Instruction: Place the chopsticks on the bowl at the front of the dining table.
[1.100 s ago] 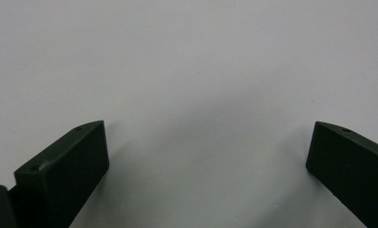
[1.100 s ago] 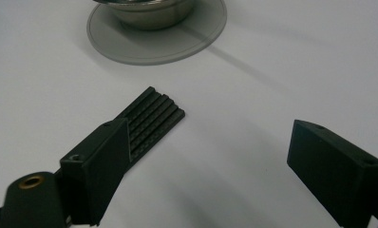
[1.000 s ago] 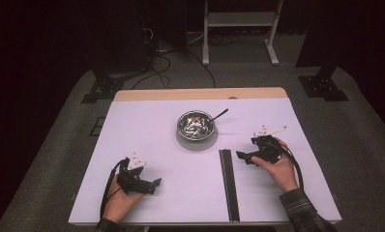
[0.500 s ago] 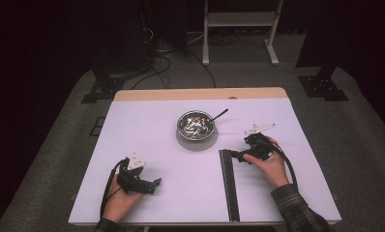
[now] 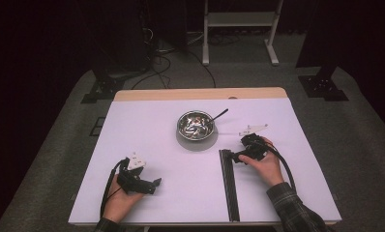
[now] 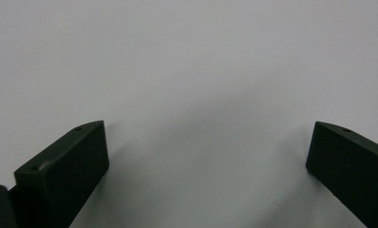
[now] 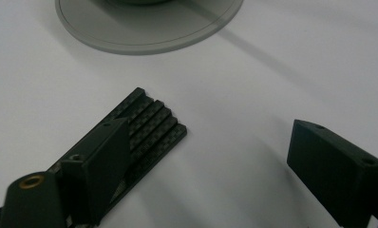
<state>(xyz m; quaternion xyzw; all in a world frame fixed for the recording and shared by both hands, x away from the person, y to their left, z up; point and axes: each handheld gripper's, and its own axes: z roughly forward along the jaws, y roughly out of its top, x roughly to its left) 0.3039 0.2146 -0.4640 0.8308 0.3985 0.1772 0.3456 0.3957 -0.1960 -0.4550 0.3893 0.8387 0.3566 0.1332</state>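
white tabletop bears ridged black strip under wide right claw.

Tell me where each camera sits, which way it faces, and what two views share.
High view: above the near edge, looking forward and down on the table; both hands and tools show.
Left gripper view: on the left tool, facing bare tabletop between open jaws.
Right gripper view: on the right tool, facing the black strip.
High and right views share the strip and bowl.

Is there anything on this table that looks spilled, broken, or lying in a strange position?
Nothing stands out. The metal bowl sits upright on its grey plate, its contents inside. The black strip lies flat and straight on the white table. The right gripper hovers open at the strip's far end.
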